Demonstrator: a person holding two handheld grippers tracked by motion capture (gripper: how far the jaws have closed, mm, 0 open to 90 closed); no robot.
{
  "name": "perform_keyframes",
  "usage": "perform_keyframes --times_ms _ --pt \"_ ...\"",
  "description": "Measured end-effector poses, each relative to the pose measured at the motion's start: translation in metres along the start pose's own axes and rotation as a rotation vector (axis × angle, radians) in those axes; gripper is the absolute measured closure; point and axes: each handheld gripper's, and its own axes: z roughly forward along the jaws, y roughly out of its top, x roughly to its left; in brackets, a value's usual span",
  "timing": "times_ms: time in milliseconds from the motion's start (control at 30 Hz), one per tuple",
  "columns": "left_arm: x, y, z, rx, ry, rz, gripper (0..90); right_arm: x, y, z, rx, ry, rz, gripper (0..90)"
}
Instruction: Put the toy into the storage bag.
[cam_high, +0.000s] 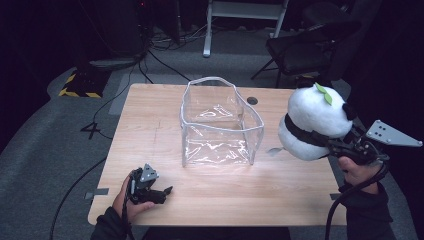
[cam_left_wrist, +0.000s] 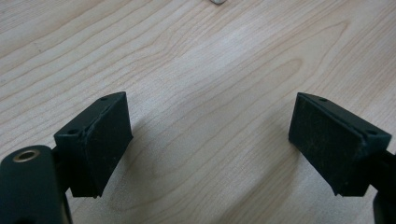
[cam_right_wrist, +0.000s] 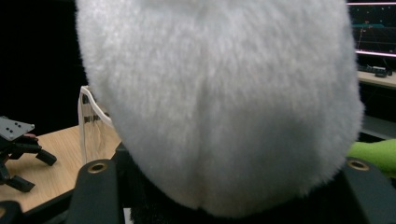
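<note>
A white plush panda (cam_high: 312, 122) with black ears and a green leaf on its head hangs above the right side of the wooden table (cam_high: 150, 125). My right gripper (cam_high: 320, 141) is shut on it around its black middle, and its white fur (cam_right_wrist: 219, 93) looms close in the right gripper view. A clear plastic bag-like container (cam_high: 215, 150) stands upright and open-topped in the middle of the table, left of the panda; its rim (cam_right_wrist: 91, 126) shows past the plush. My left gripper (cam_high: 162, 192) rests near the front left edge, open (cam_left_wrist: 208, 121), with only bare wood between its fingers.
A round cable hole (cam_high: 252, 100) lies in the table behind the container. On the floor beyond the table are a dark chair (cam_high: 305, 47), a white frame's legs (cam_high: 245, 20) and cables (cam_high: 125, 85). A yellow-black striped block (cam_high: 80, 85) sits at the far left.
</note>
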Motion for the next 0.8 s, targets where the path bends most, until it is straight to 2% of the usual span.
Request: perform_keyframes --times_ms 100,300,600,800 --pt "0.000 0.000 0.000 0.000 0.000 -0.001 13.3 0.000 0.010 0.005 0.005 0.006 -0.029 37.4" --pt "0.000 0.000 0.000 0.001 0.003 -0.004 13.3 0.002 0.027 0.012 -0.022 0.021 -0.045 37.4" --pt "0.000 0.000 0.000 0.000 0.003 -0.003 13.1 0.003 0.041 0.029 -0.040 0.047 -0.045 37.3" --pt "0.000 0.000 0.001 -0.001 0.002 -0.002 13.0 0.013 0.059 0.046 -0.058 0.081 -0.063 37.3"
